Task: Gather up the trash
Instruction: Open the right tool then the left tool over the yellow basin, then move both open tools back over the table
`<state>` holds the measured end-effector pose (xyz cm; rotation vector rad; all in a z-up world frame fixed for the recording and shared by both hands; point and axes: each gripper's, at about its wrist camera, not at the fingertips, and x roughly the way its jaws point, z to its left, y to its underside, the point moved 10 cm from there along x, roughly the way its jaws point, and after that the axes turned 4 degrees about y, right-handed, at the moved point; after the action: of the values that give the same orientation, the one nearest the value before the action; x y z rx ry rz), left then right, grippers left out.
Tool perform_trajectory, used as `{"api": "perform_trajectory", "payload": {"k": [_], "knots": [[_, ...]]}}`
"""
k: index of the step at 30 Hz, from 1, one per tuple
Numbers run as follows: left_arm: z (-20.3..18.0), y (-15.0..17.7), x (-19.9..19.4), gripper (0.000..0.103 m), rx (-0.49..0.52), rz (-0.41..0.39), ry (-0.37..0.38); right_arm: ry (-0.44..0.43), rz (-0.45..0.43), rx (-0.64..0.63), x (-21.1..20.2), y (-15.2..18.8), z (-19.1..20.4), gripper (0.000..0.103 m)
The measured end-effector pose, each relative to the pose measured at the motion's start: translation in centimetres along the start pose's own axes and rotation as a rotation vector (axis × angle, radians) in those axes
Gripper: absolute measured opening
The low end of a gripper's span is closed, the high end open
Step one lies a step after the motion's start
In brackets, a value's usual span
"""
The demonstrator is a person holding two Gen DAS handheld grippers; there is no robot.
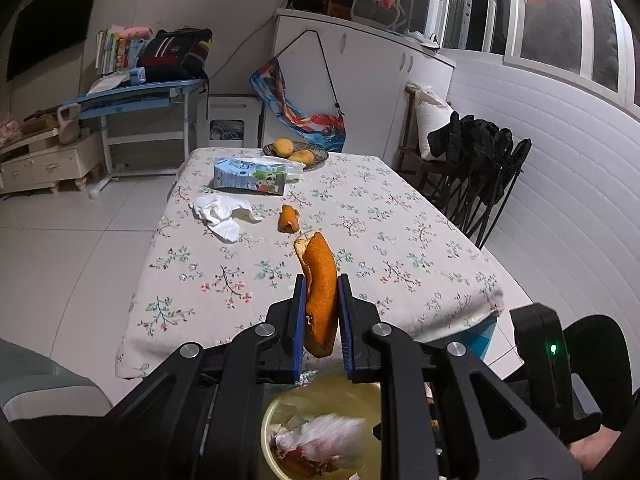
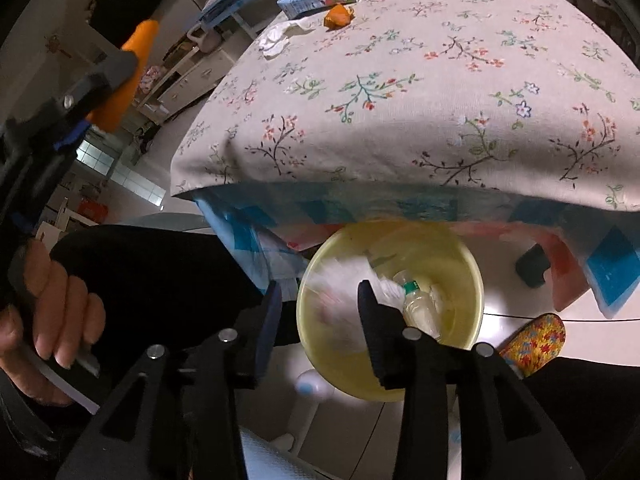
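The left gripper (image 1: pixel 321 312) clamps a long orange peel (image 1: pixel 319 280) upright at centre frame, above the yellow bin (image 1: pixel 276 408) at the bottom edge. The right gripper (image 2: pixel 316 320) stands wide and empty over that bin. Best to lower the peel directly over the rim before releasing. Another peel piece (image 1: pixel 289 219) and a crumpled tissue (image 1: pixel 222 212) wait on the table (image 1: pixel 400 240), mid-frame.

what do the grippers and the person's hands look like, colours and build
Both the left gripper and right gripper are black linkage frames with silver pivot bolts and flat blue finger pads. A black block with a green light sits beside the left one. The left hand is bare, no glove.
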<state>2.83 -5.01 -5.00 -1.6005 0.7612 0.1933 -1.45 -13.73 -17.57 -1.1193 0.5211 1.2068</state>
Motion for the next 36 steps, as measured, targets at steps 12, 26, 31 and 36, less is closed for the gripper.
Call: {"api": "perform_trajectory", "payload": {"k": [12, 26, 31, 36], "knots": [[-2.1, 3.7, 0.6, 0.015, 0.011, 0.098, 0.048, 0.069, -0.289, 0.089, -5.4, -3.6, -2.4, 0.062], [-4.2, 9.5, 2.9, 0.06, 0.054, 0.282, 0.024, 0.119, -0.399, 0.16, -7.4, -4.8, -4.3, 0.066], [-2.4, 6.9, 1.8, 0.077, 0.071, 0.167, -0.094, 0.155, -0.429, 0.146, -7.9, -5.0, -4.4, 0.07], [-0.6, 5.4, 1.0, 0.081, 0.038, 0.108, -0.163, 0.183, -0.46, 0.14, -8.5, -5.3, -4.7, 0.072]]}}
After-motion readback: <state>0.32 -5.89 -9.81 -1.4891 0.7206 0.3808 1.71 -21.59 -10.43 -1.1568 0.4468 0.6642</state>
